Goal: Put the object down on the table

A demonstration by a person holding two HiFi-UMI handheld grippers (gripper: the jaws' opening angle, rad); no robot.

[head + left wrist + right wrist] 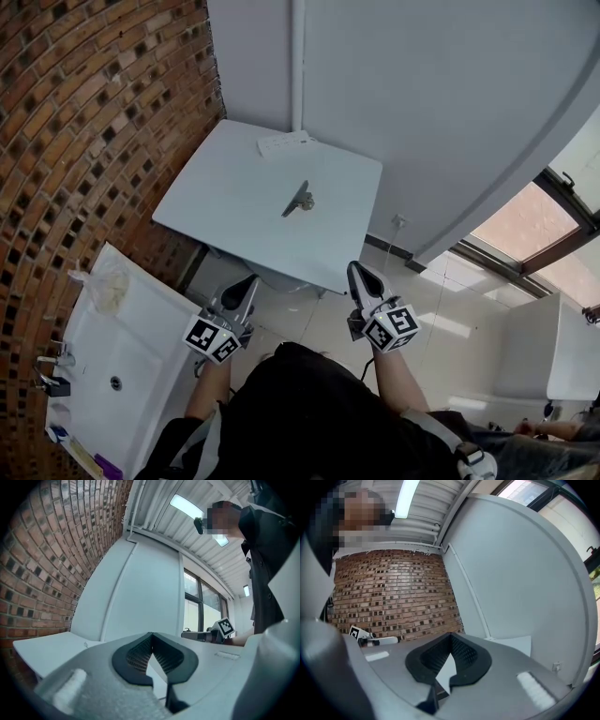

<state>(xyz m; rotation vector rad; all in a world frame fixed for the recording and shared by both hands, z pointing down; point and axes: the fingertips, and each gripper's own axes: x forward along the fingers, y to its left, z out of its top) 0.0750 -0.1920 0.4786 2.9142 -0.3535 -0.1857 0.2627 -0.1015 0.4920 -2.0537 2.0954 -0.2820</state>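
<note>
Object [299,200] lies on table [225,192], long axis slanting toward far right.

We log one small grey metallic object [300,199], slender, thicker at one end, lying diagonally near the middle of the white bench [216,202], type unclear

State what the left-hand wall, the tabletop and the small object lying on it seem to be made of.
Wall: brick, matt red-brown with pale mortar lines.
Tabletop: probably laminate or painted board; smooth, pale grey, no grain visible.
Small object: likely metal, grey with a slight sheen; too small to be sure.
</note>
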